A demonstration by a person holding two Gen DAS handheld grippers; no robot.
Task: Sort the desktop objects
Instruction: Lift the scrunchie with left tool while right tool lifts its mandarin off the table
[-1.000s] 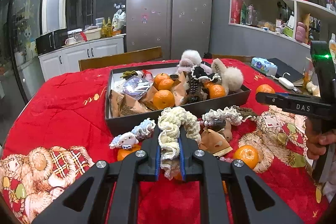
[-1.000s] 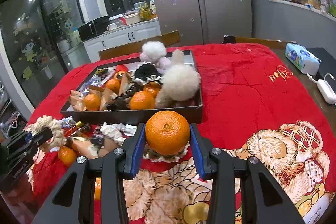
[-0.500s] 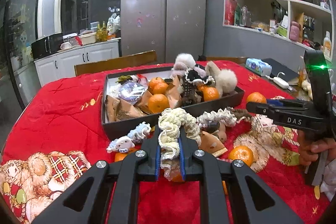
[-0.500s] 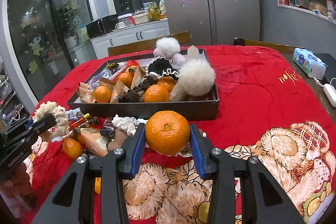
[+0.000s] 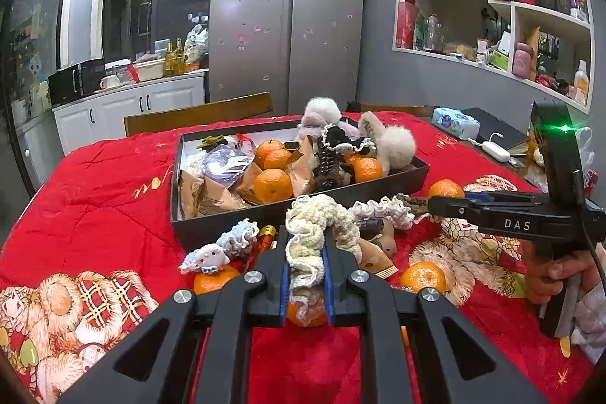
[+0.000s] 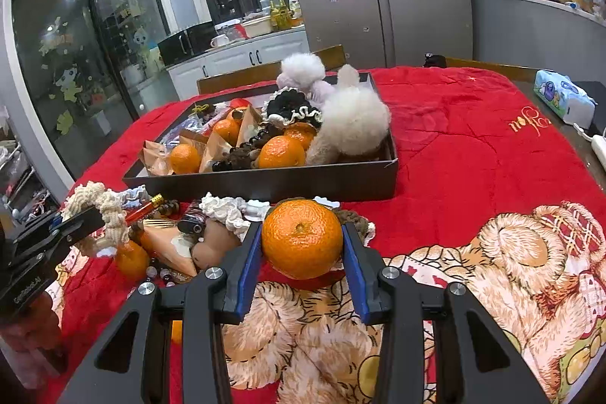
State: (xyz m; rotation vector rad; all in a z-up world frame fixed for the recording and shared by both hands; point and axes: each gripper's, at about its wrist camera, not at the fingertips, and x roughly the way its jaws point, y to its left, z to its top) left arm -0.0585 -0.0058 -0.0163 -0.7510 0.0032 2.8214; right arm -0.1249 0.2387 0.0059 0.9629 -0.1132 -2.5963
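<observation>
Here my left gripper pinches the cream crocheted scrunchie tight, lifted for sorting. My right gripper clamps the round orange mandarin, both likely bound for the dark cardboard tray.

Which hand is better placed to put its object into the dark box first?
Right, probably. The right claw grips an orange directly before the box; the left claw holds its cream scrunchie behind clutter.

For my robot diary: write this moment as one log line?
left gripper: shut on cream scrunchie | right gripper: shut on orange | box: ahead
</observation>
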